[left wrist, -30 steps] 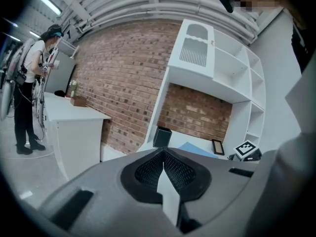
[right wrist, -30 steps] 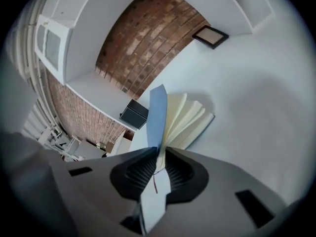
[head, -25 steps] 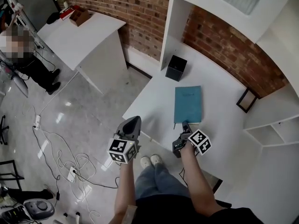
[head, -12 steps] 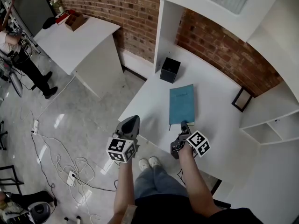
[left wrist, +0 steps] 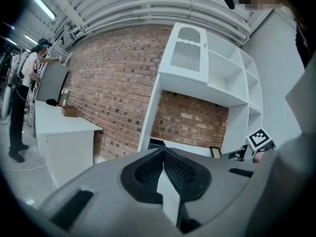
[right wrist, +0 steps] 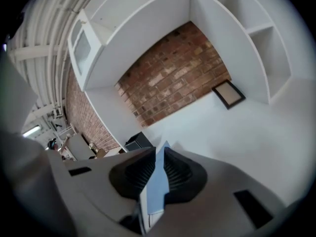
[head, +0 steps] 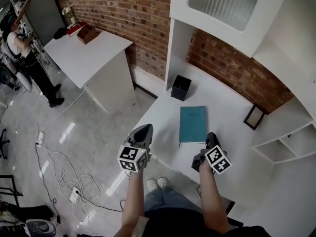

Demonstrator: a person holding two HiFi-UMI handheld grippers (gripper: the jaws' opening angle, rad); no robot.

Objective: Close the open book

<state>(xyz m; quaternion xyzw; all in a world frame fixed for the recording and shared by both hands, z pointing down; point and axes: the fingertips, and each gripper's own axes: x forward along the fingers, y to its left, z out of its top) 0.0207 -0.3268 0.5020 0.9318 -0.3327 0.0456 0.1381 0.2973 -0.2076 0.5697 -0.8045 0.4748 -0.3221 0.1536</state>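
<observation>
teal book (head: 192, 125) lies flat and shut on the white desk (head: 232, 132), so the job looks done. right gripper (head: 211, 136) hangs just beside its near right corner, jaws partly apart, book's blue showing in the gap but apparently not pinched; left gripper (head: 144, 130) is closed on nothing, off the desk edge. risk: a jaw catching the cover on pull-away would flip it open or drag the book.

Black box (head: 180, 88), frame (head: 254, 116) beyond book (head: 192, 124); right desk (head: 234, 144) open.
</observation>
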